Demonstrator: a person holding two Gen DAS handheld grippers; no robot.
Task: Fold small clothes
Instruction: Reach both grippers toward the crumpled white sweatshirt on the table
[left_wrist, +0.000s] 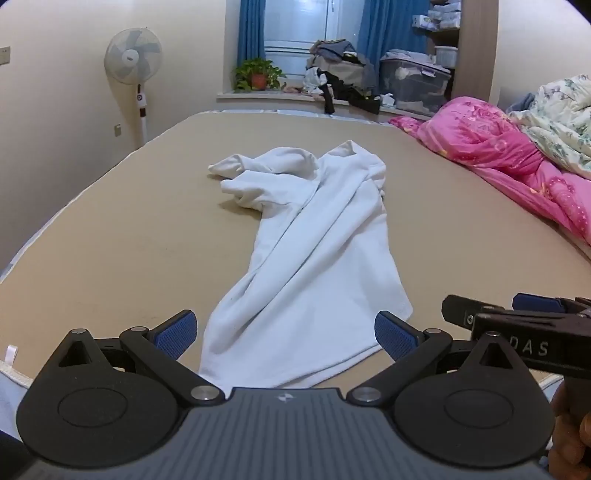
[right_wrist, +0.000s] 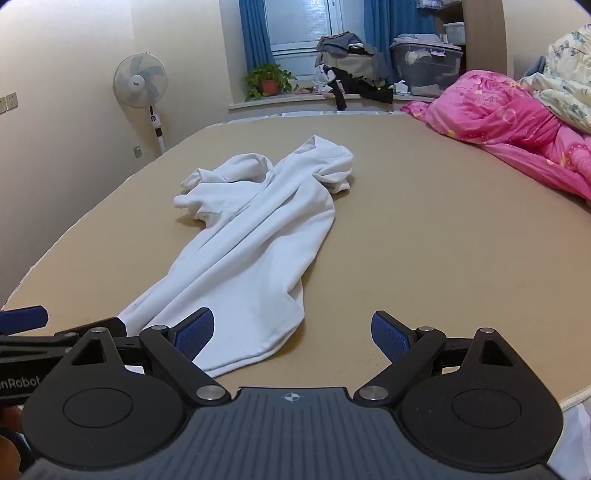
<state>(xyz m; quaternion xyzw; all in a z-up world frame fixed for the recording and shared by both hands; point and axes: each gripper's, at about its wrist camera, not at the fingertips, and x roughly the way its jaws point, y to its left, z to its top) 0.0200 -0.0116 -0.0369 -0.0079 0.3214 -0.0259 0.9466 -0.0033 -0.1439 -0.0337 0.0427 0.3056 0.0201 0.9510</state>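
Observation:
A white small shirt (left_wrist: 306, 251) lies crumpled and twisted lengthwise on the tan bed (left_wrist: 110, 240), hem towards me, sleeves and collar bunched at the far end. It also shows in the right wrist view (right_wrist: 243, 258). My left gripper (left_wrist: 286, 334) is open just above the near hem, empty. My right gripper (right_wrist: 291, 334) is open and empty over the hem's right corner and bare bed (right_wrist: 443, 240). The right gripper also shows at the right edge of the left wrist view (left_wrist: 517, 321).
A pink quilt (left_wrist: 498, 155) and a floral quilt (left_wrist: 557, 114) are heaped along the bed's right side. A standing fan (left_wrist: 133, 62) is by the left wall. A potted plant (left_wrist: 258, 74), a clothes pile (left_wrist: 340, 74) and a storage box (left_wrist: 413, 81) sit on the window sill beyond the bed.

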